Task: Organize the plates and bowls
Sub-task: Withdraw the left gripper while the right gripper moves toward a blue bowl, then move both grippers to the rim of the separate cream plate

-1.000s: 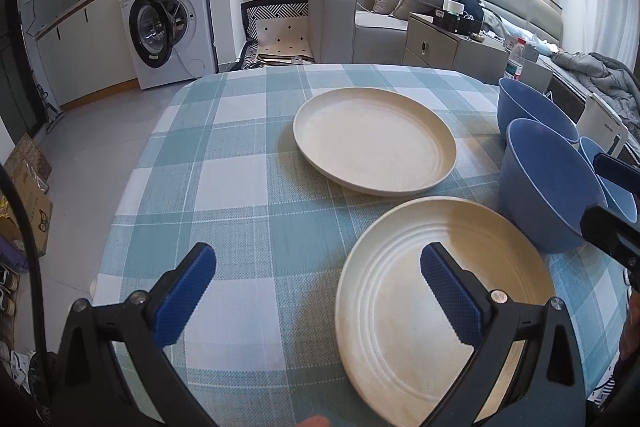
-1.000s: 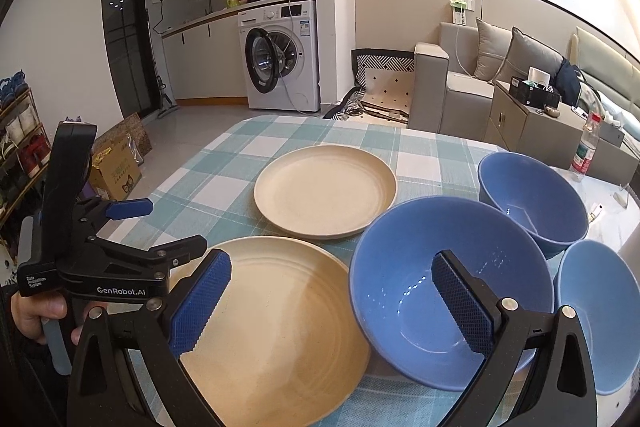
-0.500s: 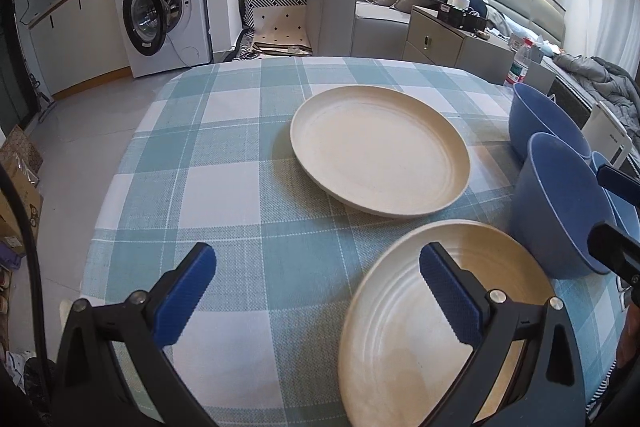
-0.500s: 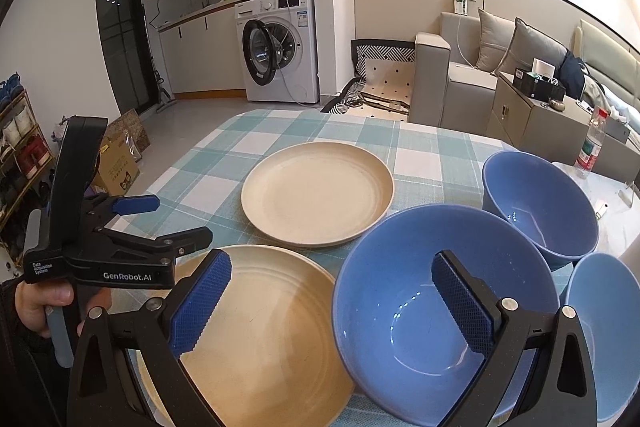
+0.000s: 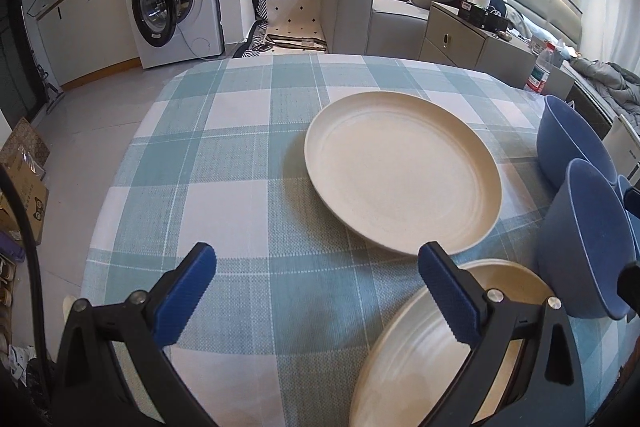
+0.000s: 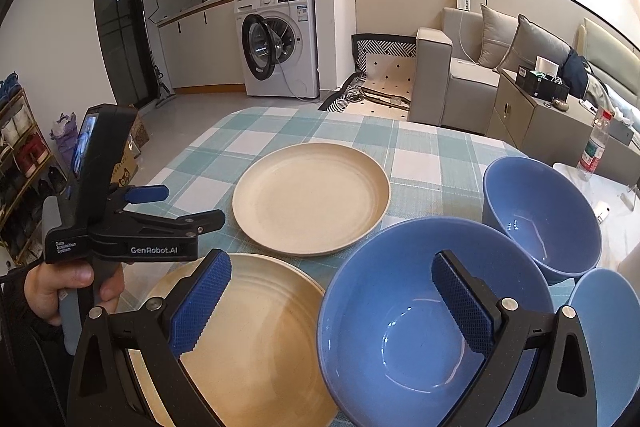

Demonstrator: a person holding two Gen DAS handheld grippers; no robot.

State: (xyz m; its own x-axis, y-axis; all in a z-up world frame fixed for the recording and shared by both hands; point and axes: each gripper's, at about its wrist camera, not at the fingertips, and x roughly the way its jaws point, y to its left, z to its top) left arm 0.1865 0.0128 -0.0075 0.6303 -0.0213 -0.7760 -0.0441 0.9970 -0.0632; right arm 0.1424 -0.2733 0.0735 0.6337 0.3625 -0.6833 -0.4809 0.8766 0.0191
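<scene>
Two cream plates lie on the checked tablecloth: a far plate (image 5: pixel 400 167) (image 6: pixel 312 197) and a near plate (image 5: pixel 424 351) (image 6: pixel 248 339). Three blue bowls stand to their right: a near bowl (image 6: pixel 420 323) (image 5: pixel 584 247), a far bowl (image 6: pixel 540 211) (image 5: pixel 568 143), and a third bowl (image 6: pixel 604 327) at the right edge. My left gripper (image 5: pixel 316 291) is open and empty, above the cloth left of the near plate; it also shows in the right wrist view (image 6: pixel 176 205). My right gripper (image 6: pixel 332 307) is open, straddling the near bowl's left rim.
The tablecloth (image 5: pixel 208 163) ends at the table's left and far edges. Beyond are a washing machine (image 6: pixel 280 43), a grey sofa (image 6: pixel 472 67) and a side cabinet (image 6: pixel 532 115). A water bottle (image 6: pixel 596 147) stands past the bowls. A shoe rack (image 6: pixel 20 167) is at far left.
Both grippers have pulled back and down a little. The near plate and near bowl sit lower and closer in both views. Nothing on the table has moved.
</scene>
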